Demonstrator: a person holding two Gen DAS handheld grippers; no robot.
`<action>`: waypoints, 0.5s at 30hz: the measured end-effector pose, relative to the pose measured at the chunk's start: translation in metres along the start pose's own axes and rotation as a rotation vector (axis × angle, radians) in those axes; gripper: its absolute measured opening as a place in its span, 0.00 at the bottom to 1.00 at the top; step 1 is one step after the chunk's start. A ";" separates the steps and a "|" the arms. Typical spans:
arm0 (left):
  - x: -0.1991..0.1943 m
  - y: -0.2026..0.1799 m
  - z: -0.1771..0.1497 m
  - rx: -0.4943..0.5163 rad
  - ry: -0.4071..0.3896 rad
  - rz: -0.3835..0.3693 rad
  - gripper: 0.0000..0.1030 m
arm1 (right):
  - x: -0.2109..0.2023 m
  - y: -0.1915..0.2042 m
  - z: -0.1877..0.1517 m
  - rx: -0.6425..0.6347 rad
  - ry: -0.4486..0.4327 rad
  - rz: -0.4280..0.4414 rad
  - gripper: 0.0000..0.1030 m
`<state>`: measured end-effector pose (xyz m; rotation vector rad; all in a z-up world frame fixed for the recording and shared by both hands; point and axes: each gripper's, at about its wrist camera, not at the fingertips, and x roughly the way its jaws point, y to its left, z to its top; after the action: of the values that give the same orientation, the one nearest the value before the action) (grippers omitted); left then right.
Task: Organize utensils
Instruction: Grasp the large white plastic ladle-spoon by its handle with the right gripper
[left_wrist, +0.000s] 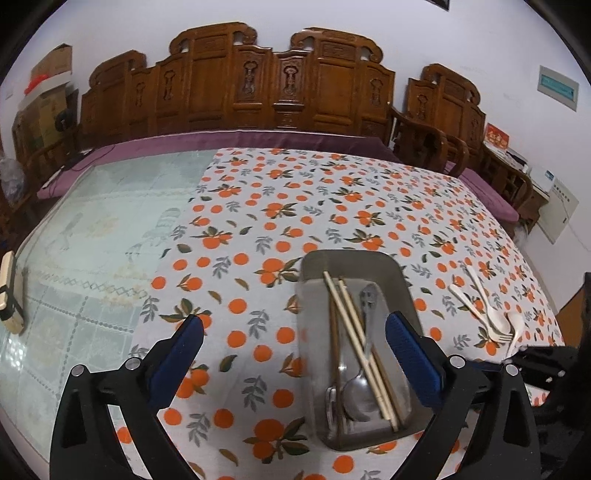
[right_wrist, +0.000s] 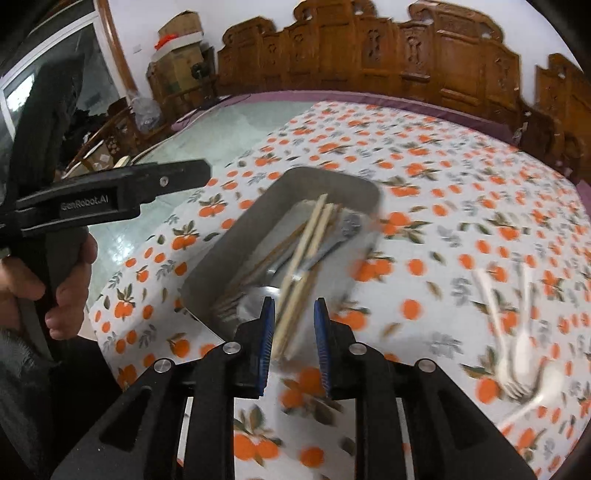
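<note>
Blue-padded fingers of the left gripper (left_wrist: 294, 330) stand wide apart above the cloth, holding nothing. Just ahead, partly between them, sits the grey tray (left_wrist: 400, 275); inside lie pale chopsticks (left_wrist: 354, 332), darker brown chopsticks (left_wrist: 334, 332) and a metal spoon (left_wrist: 357, 397), all lengthwise. Right of the tray, well apart from it, white plastic utensils (left_wrist: 487, 314) and a metal fork (left_wrist: 503, 336) rest on the orange-print tablecloth (left_wrist: 258, 221). Bare pale-green tabletop (left_wrist: 103, 206) shows on the left, with a carved wooden bench (left_wrist: 236, 85) behind.

From the right wrist view, the right gripper (right_wrist: 294, 341) hangs over the tray's (right_wrist: 221, 266) near end, jaws slightly apart around the pale chopsticks' (right_wrist: 306, 254) ends; blur hides any contact. The spoon (right_wrist: 332, 243) lies beside them. The left gripper's black body (right_wrist: 110, 195) crosses at left, a hand (right_wrist: 55, 280) around its handle. Blurred white utensils (right_wrist: 524, 332) lie at right.
</note>
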<state>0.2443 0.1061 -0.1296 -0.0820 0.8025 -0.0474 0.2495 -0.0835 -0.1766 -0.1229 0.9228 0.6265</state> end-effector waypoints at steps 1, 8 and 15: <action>0.000 -0.004 0.000 0.007 0.000 -0.004 0.92 | -0.008 -0.008 -0.005 0.007 -0.009 -0.016 0.28; 0.004 -0.041 -0.004 0.069 -0.007 -0.024 0.92 | -0.042 -0.067 -0.039 0.079 -0.020 -0.159 0.36; 0.010 -0.075 -0.011 0.096 0.001 -0.088 0.92 | -0.052 -0.129 -0.072 0.181 0.004 -0.289 0.41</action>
<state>0.2421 0.0302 -0.1375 -0.0260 0.7966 -0.1688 0.2471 -0.2385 -0.2008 -0.0926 0.9397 0.2736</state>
